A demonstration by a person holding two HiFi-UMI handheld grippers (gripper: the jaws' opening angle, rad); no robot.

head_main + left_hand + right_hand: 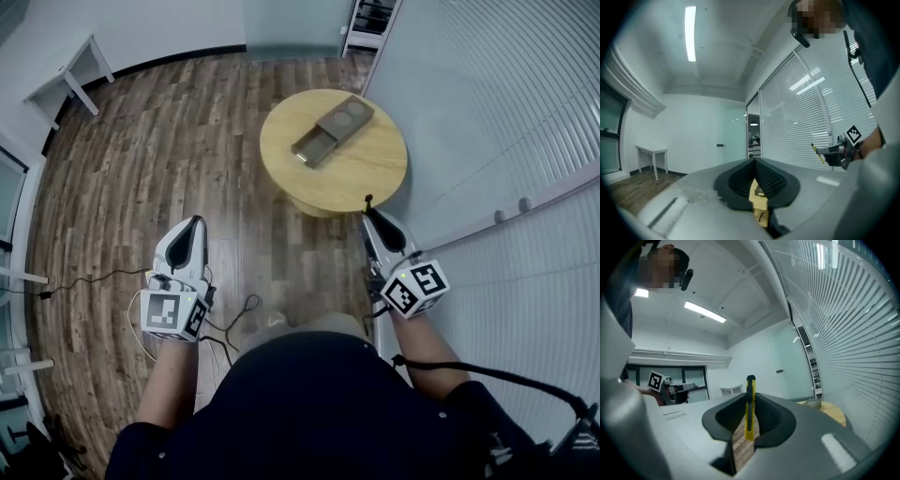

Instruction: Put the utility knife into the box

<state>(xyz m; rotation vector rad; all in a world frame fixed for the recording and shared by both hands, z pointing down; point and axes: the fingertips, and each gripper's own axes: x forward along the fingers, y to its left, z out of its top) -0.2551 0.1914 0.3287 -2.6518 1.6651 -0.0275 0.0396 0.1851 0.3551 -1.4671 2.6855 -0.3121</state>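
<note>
A yellow and black utility knife (750,408) stands upright between the jaws of my right gripper (750,397), which is shut on it. In the head view that right gripper (368,214) is just short of the near edge of a round wooden table (375,173), with the utility knife's tip (368,200) poking forward. On the table lies a flat grey-brown box (331,130) with its drawer slid out toward the left. My left gripper (195,221) hangs over the floor left of the table. Its jaws (753,161) meet at the tip with nothing between them.
A white blind wall (487,112) runs close along the right side. A white desk (70,75) stands at the far left, a shelf unit (370,23) behind the table. Cables (94,279) trail over the wooden floor by my left hand.
</note>
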